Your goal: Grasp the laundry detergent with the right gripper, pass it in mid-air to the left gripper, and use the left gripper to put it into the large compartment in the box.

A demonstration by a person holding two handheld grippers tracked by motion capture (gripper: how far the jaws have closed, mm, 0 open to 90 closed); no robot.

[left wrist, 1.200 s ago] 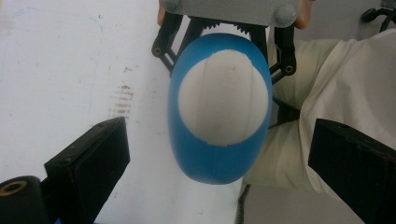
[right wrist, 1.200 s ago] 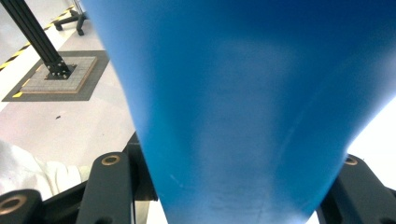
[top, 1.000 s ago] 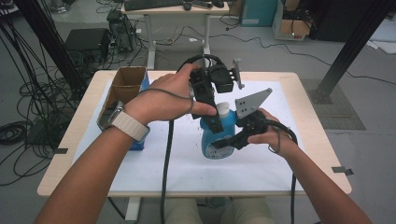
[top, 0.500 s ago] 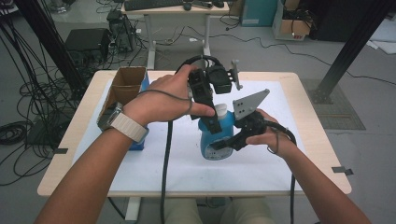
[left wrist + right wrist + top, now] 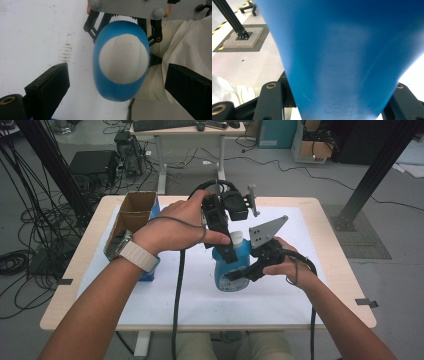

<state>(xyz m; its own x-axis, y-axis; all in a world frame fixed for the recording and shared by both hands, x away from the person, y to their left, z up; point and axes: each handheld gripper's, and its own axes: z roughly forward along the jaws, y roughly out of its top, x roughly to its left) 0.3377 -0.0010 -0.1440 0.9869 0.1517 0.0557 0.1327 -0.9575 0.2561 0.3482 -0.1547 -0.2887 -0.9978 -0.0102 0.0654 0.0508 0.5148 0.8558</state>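
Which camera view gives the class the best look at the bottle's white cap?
The left gripper view: it looks straight down on the white cap, sharp and unobstructed, between the left tongs' open jaws. The high view shows the cap small and partly hidden behind the left tongs. The right gripper view shows the blue bottle body.

No readable text, bottle label point(image 5: 231, 279) too blurred to read

Little changes over the last second. The left gripper point(image 5: 226, 251) drops slightly lower over the bottle's point(image 5: 234, 268) white cap point(image 5: 237, 238), while the right gripper point(image 5: 239, 272) shifts a touch toward the table's point(image 5: 330, 240) right edge.
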